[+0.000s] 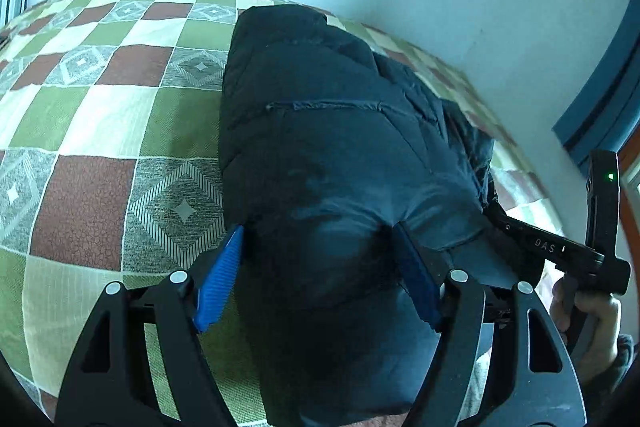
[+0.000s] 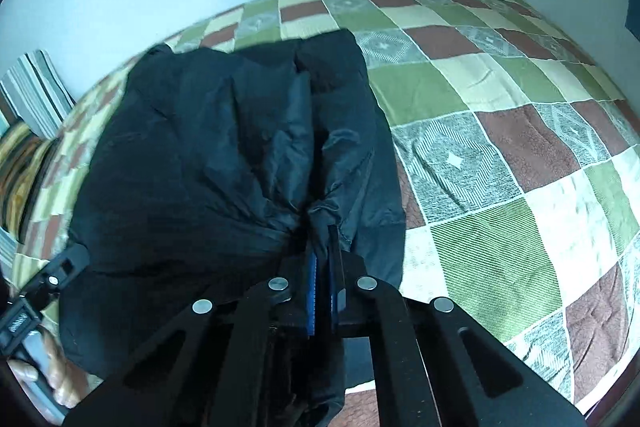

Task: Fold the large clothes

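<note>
Left fingers point(image 1: 240, 259) wide, clamping jacket point(image 1: 328, 131) hem; right fingers point(image 2: 312, 275) pinching hem; bedspread point(image 2: 500, 147) clear alongside.

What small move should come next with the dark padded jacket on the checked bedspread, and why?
Probably carry both held ends forward over the jacket. The right gripper is pinched shut on its near edge, and the left gripper has a thick bunch between its wide-set fingers, so a fold looks ready.

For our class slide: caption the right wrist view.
Right gripper shut on dark puffer jacket over checkered bedspread.
</note>
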Motion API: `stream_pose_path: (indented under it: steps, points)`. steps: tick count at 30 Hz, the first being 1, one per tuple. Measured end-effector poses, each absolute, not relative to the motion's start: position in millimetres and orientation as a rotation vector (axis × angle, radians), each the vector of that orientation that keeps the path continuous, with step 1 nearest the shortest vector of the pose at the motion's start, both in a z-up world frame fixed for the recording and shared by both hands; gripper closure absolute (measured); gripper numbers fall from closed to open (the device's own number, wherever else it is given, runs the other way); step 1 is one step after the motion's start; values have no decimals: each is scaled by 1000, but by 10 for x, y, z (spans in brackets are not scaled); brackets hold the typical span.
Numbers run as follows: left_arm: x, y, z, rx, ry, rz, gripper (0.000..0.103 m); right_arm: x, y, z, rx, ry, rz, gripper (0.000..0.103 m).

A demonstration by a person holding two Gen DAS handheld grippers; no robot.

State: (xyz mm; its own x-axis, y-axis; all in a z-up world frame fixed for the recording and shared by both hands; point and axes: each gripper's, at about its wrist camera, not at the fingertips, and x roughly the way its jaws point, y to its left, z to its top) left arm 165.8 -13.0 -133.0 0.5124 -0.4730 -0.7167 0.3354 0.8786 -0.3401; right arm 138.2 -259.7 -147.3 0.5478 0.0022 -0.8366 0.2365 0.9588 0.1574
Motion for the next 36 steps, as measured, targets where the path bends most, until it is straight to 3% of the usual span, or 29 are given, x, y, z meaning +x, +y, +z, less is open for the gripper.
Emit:
stream_pose_path:
  steps: [7, 14, 20, 36]
  points:
    - [1743, -212, -1434, -131, 937, -471, 29, 1459, -2626, -1700, 261, 1001, -136, 99]
    - [1720, -219, -1420, -146, 935, -457, 29, 1224, -2673, -1230, 258, 880, -154, 90]
    - [1722, -262, -1385, -145, 939, -432, 29, 1023, -2433, -875, 213, 826, -67, 90]
    - [1674, -451, -1450, -68, 917, -378, 30, 1205, -2323, -1626, 210, 1000, -20, 91]
